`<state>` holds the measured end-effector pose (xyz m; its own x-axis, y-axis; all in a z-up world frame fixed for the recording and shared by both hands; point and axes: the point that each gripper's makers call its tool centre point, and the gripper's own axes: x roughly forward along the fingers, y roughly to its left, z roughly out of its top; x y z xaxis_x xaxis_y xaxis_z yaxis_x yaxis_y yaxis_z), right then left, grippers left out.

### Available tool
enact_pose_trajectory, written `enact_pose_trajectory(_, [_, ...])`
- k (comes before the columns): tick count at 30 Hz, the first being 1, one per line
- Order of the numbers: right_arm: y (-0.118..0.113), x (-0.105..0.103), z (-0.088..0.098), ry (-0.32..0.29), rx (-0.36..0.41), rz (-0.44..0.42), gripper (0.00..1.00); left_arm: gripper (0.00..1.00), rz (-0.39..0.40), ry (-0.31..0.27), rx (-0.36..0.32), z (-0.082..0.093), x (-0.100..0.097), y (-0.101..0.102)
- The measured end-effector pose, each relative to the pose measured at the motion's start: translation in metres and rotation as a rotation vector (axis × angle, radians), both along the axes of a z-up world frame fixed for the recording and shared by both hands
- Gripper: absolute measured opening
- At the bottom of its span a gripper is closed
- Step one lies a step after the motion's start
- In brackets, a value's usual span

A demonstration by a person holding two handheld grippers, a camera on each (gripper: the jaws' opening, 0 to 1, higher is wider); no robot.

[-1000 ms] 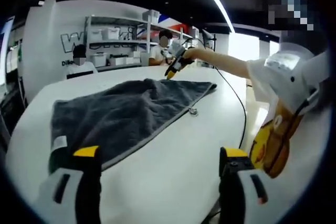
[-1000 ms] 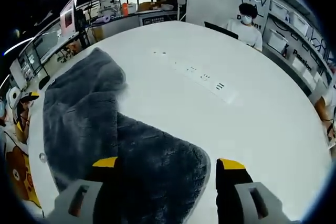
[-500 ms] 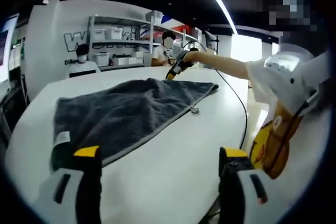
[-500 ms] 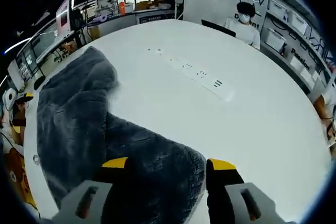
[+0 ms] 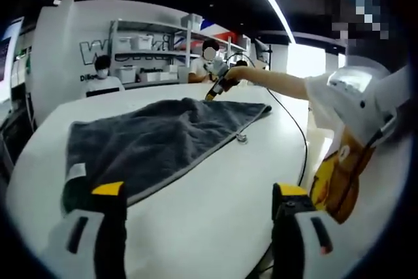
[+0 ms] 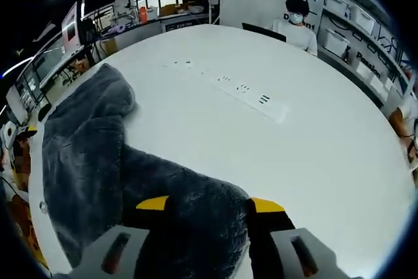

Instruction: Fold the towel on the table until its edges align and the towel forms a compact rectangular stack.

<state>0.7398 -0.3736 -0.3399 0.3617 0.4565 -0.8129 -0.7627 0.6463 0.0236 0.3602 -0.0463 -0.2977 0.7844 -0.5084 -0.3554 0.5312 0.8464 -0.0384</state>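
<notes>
Narrowing since a second ago, the right gripper [image 6: 204, 206] now pinches the far corner of the dark grey plush towel [image 6: 91, 155], whose length runs across the white worktop [image 6: 294, 148] toward the wide-open, empty left gripper [image 5: 199, 194]

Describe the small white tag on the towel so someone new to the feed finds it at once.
Start at the big round white table, then the dark grey towel spread across it. The tag sits at the towel's corner nearest the left gripper, just above its yellow-tipped finger: the lone white patch on the grey pile.
</notes>
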Motion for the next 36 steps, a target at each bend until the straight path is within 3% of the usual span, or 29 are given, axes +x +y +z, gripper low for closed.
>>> enact_pose_trajectory(17, [-0.001,0.006,-0.001,-0.024,-0.010,-0.044,0.33,0.96,0.006,-0.004,-0.005,0.000,-0.003,0.000])
enact_pose_trajectory(25, [0.001,0.008,-0.001,-0.053,-0.015,-0.027,0.09,0.96,0.008,-0.008,-0.010,0.001,-0.005,-0.001])
enact_pose_trajectory(30, [0.003,0.004,0.006,-0.117,-0.046,0.002,0.05,0.96,0.007,-0.006,-0.010,0.001,-0.006,0.000])
enact_pose_trajectory(36, [-0.001,0.005,0.033,-0.217,-0.027,-0.010,0.05,0.96,-0.003,-0.010,-0.009,0.002,-0.006,-0.001])
